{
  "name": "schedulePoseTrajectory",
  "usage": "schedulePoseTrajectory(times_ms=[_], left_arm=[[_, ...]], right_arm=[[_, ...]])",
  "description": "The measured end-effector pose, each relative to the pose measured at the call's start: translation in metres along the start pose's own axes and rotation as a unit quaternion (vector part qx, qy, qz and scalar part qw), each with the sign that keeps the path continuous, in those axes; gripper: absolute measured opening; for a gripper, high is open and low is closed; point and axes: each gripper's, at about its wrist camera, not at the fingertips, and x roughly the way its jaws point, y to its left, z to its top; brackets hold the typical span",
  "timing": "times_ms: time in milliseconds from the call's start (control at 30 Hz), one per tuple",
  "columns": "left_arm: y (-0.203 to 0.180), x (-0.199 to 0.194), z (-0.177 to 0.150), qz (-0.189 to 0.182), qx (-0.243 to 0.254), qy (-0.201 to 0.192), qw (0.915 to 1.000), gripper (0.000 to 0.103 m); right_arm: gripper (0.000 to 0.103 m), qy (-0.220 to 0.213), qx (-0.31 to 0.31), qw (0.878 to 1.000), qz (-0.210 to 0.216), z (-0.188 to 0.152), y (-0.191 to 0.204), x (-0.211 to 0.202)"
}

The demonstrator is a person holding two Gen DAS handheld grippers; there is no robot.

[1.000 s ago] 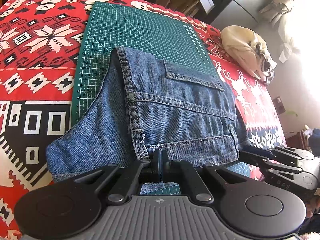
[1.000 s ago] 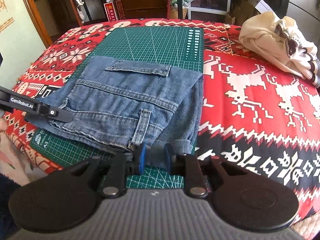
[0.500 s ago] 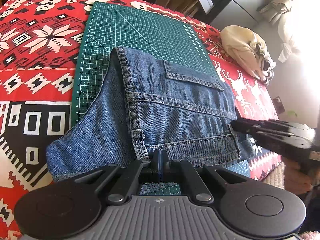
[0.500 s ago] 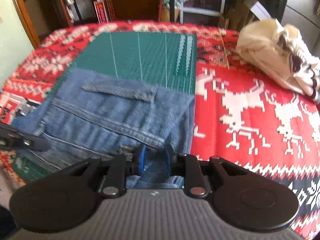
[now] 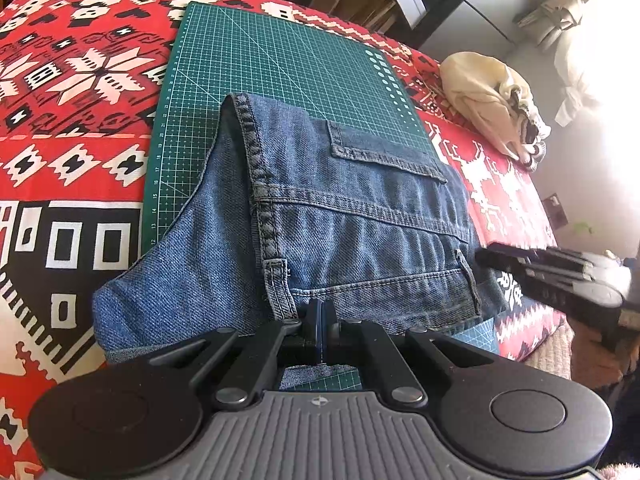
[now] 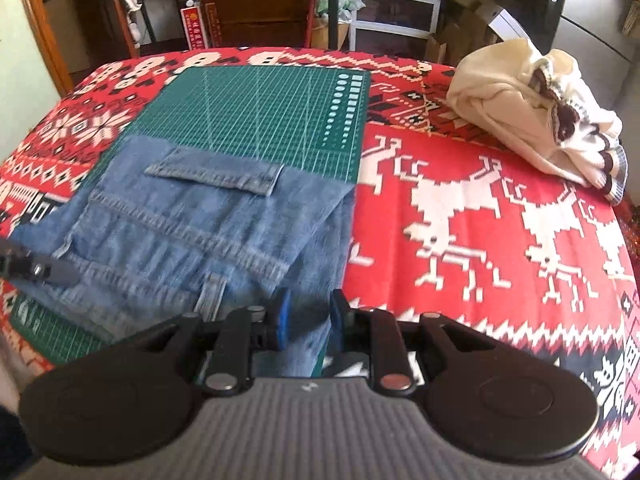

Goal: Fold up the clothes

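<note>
Folded blue jeans (image 5: 352,216) lie on a green cutting mat (image 5: 280,60), back pocket up and waistband toward me. My left gripper (image 5: 320,320) is shut at the near waistband edge, beside a belt loop, and seems to pinch the denim. In the right wrist view its tip (image 6: 40,272) rests on the left side of the jeans (image 6: 192,232). My right gripper (image 6: 308,316) is open above the jeans' near right corner, with denim showing between its blue pads (image 6: 282,312). The left wrist view shows it blurred (image 5: 552,272) just off the jeans' right edge.
A red patterned cloth (image 6: 480,220) covers the table. A crumpled cream garment (image 6: 532,120) lies at the far right. Shelves and boxes (image 6: 380,8) stand behind the table. The table's near edge runs right under both grippers.
My right gripper has lifted and shifted forward along the jeans' right edge, still open. The left gripper and the jeans have stayed put.
</note>
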Motion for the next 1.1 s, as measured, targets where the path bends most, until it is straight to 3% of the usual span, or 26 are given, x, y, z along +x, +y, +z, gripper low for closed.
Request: schedulePoseTrajectory(times_ms=[200, 533, 733, 933, 1100], left_arm=[[-0.001, 0.000, 0.000, 0.003, 0.001, 0.000, 1.0000, 0.003], [-0.001, 0.001, 0.001, 0.002, -0.001, 0.000, 1.0000, 0.003], [-0.002, 0.001, 0.001, 0.004, 0.002, 0.001, 1.0000, 0.003], [-0.001, 0.001, 0.000, 0.002, 0.001, 0.000, 1.0000, 0.003], [0.000, 0.000, -0.001, 0.001, 0.001, 0.000, 1.0000, 0.003]], right_arm=[[0.020, -0.007, 0.017, 1.000, 0.001, 0.020, -0.004, 0.023], [0.021, -0.002, 0.023, 1.000, 0.002, -0.015, -0.017, 0.000], [0.021, -0.056, 0.005, 0.998, 0.022, 0.002, -0.003, -0.022], [0.021, -0.041, -0.008, 0.999, 0.031, 0.029, 0.024, 0.009], [0.021, -0.049, -0.024, 0.998, 0.015, 0.012, 0.023, 0.021]])
